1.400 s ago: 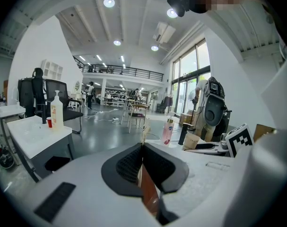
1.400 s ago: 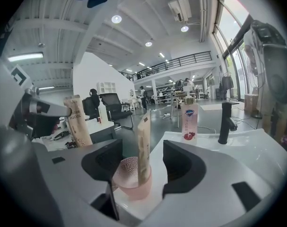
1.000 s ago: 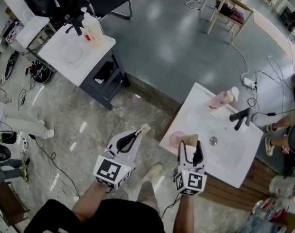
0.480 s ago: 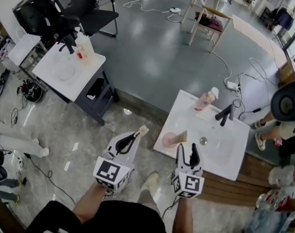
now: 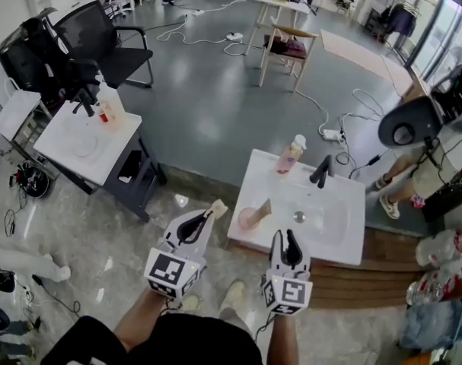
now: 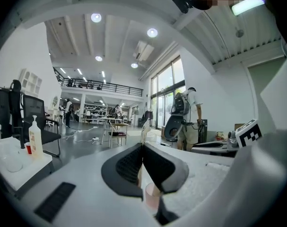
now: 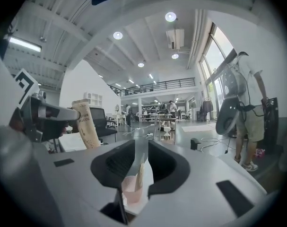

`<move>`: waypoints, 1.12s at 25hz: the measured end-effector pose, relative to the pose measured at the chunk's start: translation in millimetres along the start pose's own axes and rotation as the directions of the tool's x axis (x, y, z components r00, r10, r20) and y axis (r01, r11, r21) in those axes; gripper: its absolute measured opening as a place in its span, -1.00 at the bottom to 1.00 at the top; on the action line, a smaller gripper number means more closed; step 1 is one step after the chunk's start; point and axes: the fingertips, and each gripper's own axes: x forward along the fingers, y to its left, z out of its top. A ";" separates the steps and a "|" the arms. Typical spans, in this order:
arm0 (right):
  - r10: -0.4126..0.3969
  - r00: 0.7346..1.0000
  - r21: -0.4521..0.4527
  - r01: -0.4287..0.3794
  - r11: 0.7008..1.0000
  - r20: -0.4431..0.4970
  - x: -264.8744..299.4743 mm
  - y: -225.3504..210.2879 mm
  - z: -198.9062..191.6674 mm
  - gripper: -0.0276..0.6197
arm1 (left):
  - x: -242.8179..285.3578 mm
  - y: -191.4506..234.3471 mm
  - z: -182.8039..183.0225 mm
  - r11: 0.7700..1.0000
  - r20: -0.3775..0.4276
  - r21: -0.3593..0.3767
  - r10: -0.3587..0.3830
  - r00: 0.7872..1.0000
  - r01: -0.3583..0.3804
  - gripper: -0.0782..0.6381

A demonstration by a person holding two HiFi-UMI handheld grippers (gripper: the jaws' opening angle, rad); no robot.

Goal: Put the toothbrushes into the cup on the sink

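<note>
The white sink (image 5: 333,238) stands just ahead of me, with a pink cup (image 5: 246,219) on its near left corner. One beige packaged toothbrush (image 5: 263,208) leans in the cup. My left gripper (image 5: 209,213) is shut on a second beige toothbrush (image 5: 218,206), held left of the cup and apart from it. That toothbrush shows clearly in the right gripper view (image 7: 86,123). My right gripper (image 5: 285,236) hangs at the sink's front edge. Its jaws have just been closing; a narrow gap is left and nothing is between them. Through that gap I see the cup (image 7: 130,189).
A pink soap bottle (image 5: 290,156) and a black faucet (image 5: 320,172) stand at the sink's back, the drain (image 5: 299,217) in the basin. A second white sink table (image 5: 63,154) is at the far left. A person (image 5: 413,166) stands right of the sink. Cables lie on the floor.
Both grippers have risen and drawn back from the cup. The right gripper's jaws went from wide open to nearly closed. The toothbrush stays in the cup.
</note>
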 end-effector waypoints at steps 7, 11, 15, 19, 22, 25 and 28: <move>-0.059 0.998 0.002 0.059 0.998 0.027 -31.8 4.7 7.5 -0.83 | -6.4 -16.1 0.6 0.997 0.012 0.032 -0.065 0.998 0.064 -0.77; -0.088 0.996 0.001 0.088 0.996 0.034 -43.7 3.0 2.9 -0.89 | -8.9 -22.6 -2.2 0.995 0.005 0.044 -0.089 0.996 0.089 -0.77; -0.101 0.994 0.004 0.101 0.995 0.031 -50.5 2.4 3.4 -0.91 | -11.4 -26.7 -1.6 0.993 0.004 0.052 -0.105 0.994 0.105 -0.77; -0.106 0.994 -0.002 0.106 0.994 0.031 -52.4 2.3 7.7 -0.91 | -11.8 -28.3 0.7 0.992 0.004 0.053 -0.112 0.994 0.112 -0.77; -0.108 0.994 -0.001 0.108 0.994 0.033 -52.9 0.7 6.6 -0.92 | -11.2 -29.8 -0.4 0.992 0.007 0.051 -0.116 0.993 0.115 -0.77; -0.113 0.993 -0.004 0.113 0.994 0.029 -53.2 -1.1 5.5 -0.92 | -10.1 -30.2 -1.5 0.992 0.004 0.047 -0.115 0.993 0.115 -0.77; -0.112 0.993 -0.005 0.112 0.994 0.029 -51.9 -2.5 4.4 -0.92 | -7.1 -30.6 -5.3 0.993 -0.009 0.035 -0.117 0.993 0.117 -0.77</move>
